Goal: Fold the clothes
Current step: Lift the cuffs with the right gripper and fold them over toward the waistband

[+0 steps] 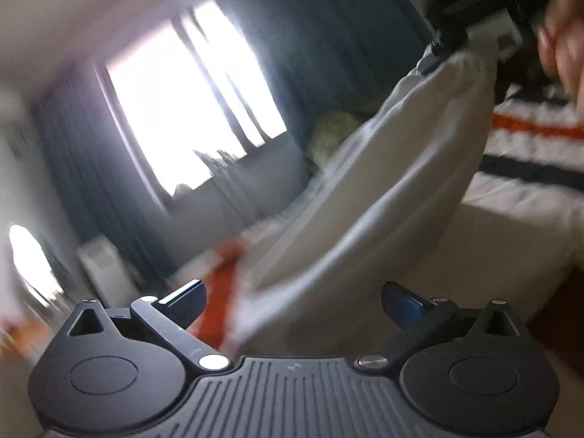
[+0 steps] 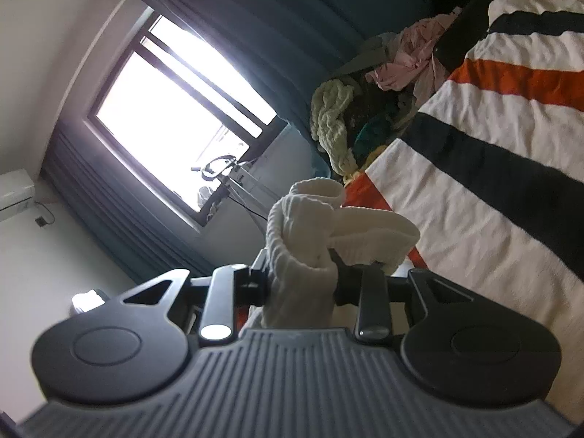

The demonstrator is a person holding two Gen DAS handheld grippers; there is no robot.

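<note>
In the right wrist view, my right gripper [image 2: 303, 284] is shut on a cream knitted garment [image 2: 303, 233]. The bunched cloth sticks up from between the jaws, above the striped bedspread [image 2: 474, 189]. The left wrist view is blurred. There the same pale garment [image 1: 383, 182] hangs slanting down from the black right gripper [image 1: 438, 49] at the upper right, beside a hand [image 1: 562, 36]. My left gripper [image 1: 295, 303] stands wide open. The garment's lower end hangs in front of the gap between its fingers, and neither pad presses on it.
A pile of mixed clothes [image 2: 365, 109] lies at the far end of the bed. Behind it are dark blue curtains [image 2: 292, 18] and a bright window [image 2: 175, 109]. An air conditioner [image 2: 14, 193] is on the wall.
</note>
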